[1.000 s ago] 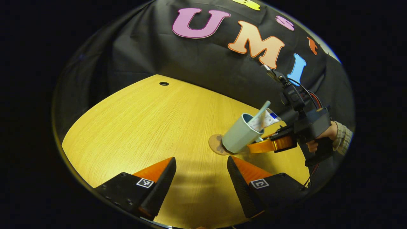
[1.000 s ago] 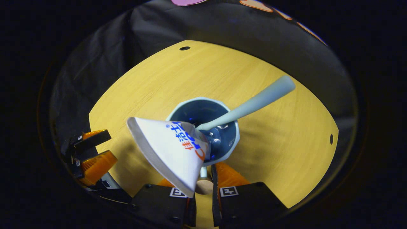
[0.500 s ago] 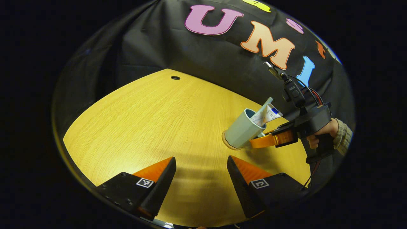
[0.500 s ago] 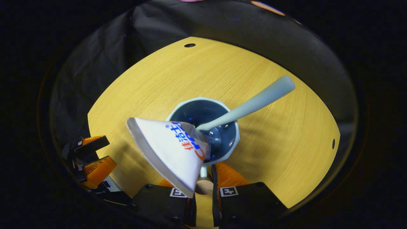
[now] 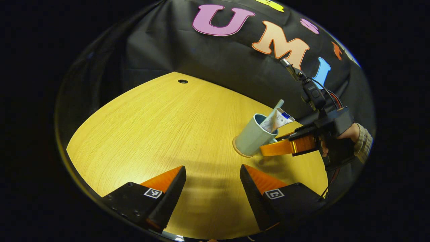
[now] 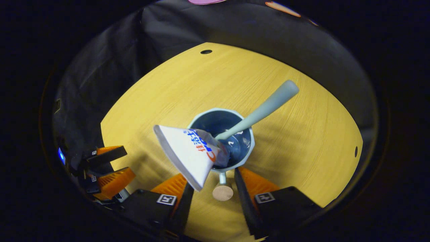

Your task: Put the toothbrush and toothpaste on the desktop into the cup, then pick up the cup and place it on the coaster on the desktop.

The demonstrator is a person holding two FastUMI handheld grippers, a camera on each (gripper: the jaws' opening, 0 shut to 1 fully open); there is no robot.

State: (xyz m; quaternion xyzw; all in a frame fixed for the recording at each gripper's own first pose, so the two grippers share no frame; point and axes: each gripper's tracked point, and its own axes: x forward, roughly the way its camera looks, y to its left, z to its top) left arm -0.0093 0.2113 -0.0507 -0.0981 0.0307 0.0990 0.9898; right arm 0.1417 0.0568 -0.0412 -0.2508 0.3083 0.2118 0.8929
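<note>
The right gripper (image 6: 212,188) has its fingers spread apart, released from the cup (image 6: 221,141); the cup's handle and a bare strip of tabletop (image 6: 188,87) show in the gap between them, and neither finger seems to touch the cup wall, though the toothpaste (image 6: 189,154) hides part of the near finger. The left gripper (image 5: 212,188) hangs over the tabletop near the cup with its fingers wide open, holding nothing.

The cup stands upright with the toothbrush (image 6: 260,109) and toothpaste leaning out of it.

The right gripper view looks down into the cup: the toothbrush handle slants away from the fingers, the toothpaste's flat end leans towards them, and a small round disc (image 6: 222,193) lies on the tabletop just beside the cup's handle. The left gripper view shows the cup (image 5: 250,137) from the side, with the rim of a coaster (image 5: 237,151) under its base, the right gripper (image 5: 268,148) just beside the cup, and the hand (image 5: 346,134) behind holding that gripper.
</note>
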